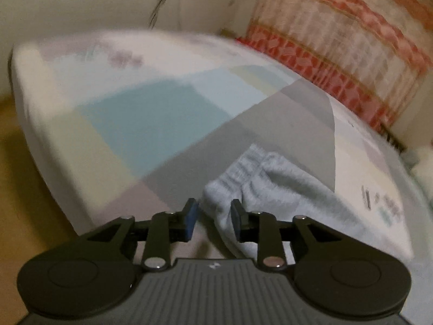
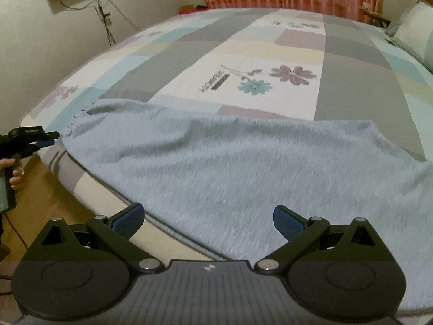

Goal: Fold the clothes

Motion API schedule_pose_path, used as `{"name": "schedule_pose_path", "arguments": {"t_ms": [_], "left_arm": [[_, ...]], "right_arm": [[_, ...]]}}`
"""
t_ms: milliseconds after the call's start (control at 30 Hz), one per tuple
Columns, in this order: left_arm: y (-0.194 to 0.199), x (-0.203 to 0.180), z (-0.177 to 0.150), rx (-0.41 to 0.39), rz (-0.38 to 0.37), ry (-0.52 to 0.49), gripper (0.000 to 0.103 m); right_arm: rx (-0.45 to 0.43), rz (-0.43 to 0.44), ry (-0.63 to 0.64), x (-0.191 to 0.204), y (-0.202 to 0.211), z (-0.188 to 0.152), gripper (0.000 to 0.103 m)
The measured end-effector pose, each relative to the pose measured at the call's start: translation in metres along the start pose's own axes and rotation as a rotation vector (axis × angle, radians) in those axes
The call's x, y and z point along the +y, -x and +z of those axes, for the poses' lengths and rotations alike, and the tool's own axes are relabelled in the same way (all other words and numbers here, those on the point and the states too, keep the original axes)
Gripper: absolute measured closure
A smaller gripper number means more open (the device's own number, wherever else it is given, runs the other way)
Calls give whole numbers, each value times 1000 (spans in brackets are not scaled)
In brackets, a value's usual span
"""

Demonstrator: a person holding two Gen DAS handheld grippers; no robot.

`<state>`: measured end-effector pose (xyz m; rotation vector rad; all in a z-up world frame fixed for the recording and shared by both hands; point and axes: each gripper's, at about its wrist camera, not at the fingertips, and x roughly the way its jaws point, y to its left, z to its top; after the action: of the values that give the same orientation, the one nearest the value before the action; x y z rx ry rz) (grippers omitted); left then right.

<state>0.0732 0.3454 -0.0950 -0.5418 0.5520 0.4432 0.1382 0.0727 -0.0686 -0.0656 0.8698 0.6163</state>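
On bed (image 2: 270,40) — pale blue garment (image 2: 230,168), spread flat

Bed (image 2: 351,86) with patchwork floral sheet, fluffy pale-blue garment (image 2: 230,168) spread along its near edge, pillow (image 2: 414,32) at far right corner

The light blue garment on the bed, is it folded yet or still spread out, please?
Spread out: the light blue garment lies flat in one layer across the bed, with no fold visible.
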Motion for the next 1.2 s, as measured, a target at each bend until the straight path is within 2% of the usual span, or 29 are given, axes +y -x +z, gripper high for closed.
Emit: {"name": "schedule_pose_path", "arguments": {"t_ms": [33, 67, 100, 133, 200, 333, 400, 467, 533, 667, 867, 967, 1067, 1200], "left_arm": [[3, -9, 2, -7, -5, -41, 66], [6, -18, 4, -15, -10, -82, 59], [8, -26, 5, -22, -15, -122, 56], [11, -35, 7, -29, -20, -163, 55], [15, -54, 10, -41, -35, -244, 54], [-12, -98, -4, 4, -119, -365, 54], [-27, -112, -10, 36, -137, -423, 54], [-38, -119, -17, 56, -135, -470, 54], [-45, -116, -26, 82, -127, -497, 54], [-46, -98, -41, 144, -77, -467, 54], [-32, -79, -51, 110, -66, -426, 50], [-34, -82, -52, 98, -58, -436, 45], [-36, -87, -54, 84, -43, -455, 43], [-36, -86, -54, 81, -44, -440, 43]], "right_arm": [[-11, 1, 13, -1, 0, 2, 6], [-23, 1, 27, -2, 0, 4, 16], [-25, 3, 40, -3, -3, 8, 26], [-22, 5, 53, -4, -6, 13, 30], [-29, 15, 90, -5, -14, 28, 43], [-52, 27, 187, -3, -34, 64, 55], [-54, 35, 235, -1, -49, 84, 67], [-51, 45, 277, 2, -69, 102, 73], [-41, 43, 317, 6, -89, 116, 73], [-7, 53, 391, 14, -131, 128, 74], [60, 72, 534, 29, -164, 110, 73], [65, 45, 624, 36, -171, 94, 68], [35, -1, 686, 41, -171, 91, 50], [40, 59, 672, 38, -164, 105, 50]]}}
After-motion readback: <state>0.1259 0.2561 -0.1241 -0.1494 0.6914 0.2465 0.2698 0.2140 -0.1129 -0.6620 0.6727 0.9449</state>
